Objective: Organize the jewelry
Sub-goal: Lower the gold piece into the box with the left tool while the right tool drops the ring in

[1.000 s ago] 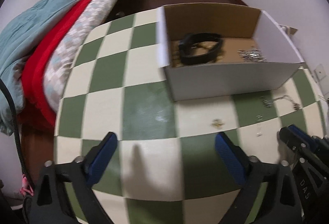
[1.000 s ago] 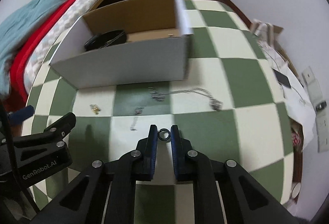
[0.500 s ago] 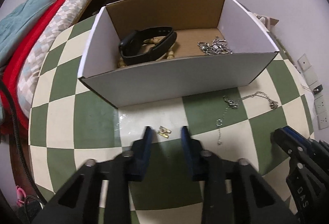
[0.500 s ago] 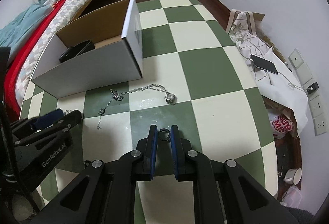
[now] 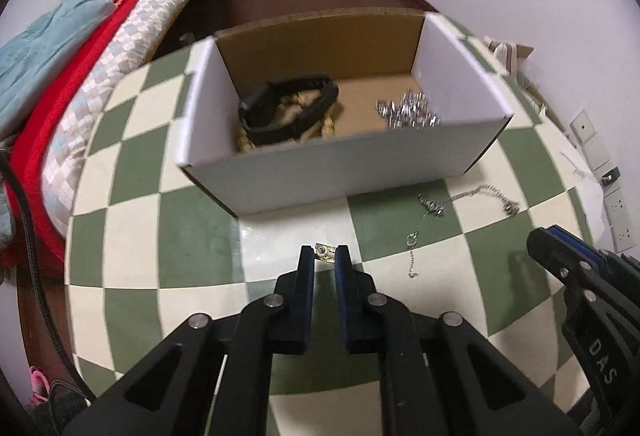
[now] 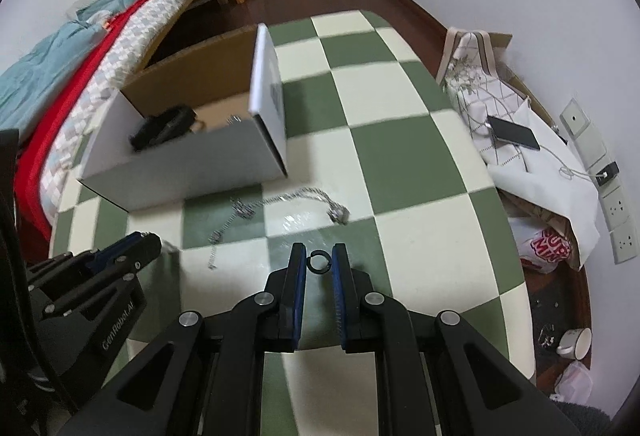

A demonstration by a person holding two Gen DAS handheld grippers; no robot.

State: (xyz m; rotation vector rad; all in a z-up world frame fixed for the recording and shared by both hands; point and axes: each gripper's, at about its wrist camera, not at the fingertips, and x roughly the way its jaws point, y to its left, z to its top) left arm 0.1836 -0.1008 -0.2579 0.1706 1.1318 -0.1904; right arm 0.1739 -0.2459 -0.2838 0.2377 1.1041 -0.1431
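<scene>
**Two small pieces pinched, chain loose on the surface**

Gold earring [image 5: 325, 252] sits between the tips of the left gripper [image 5: 324, 256], jaws closed on it, just above the checkered surface [image 5: 160, 236]. Dark ring [image 6: 319, 262] clamped in the right gripper [image 6: 319, 263] — jaws narrowed onto it. Silver chain [image 6: 280, 204] lies on the surface before the cardboard box [image 5: 328, 172]; inside — black band [image 5: 284, 108], silver heap [image 5: 408, 112].
</scene>
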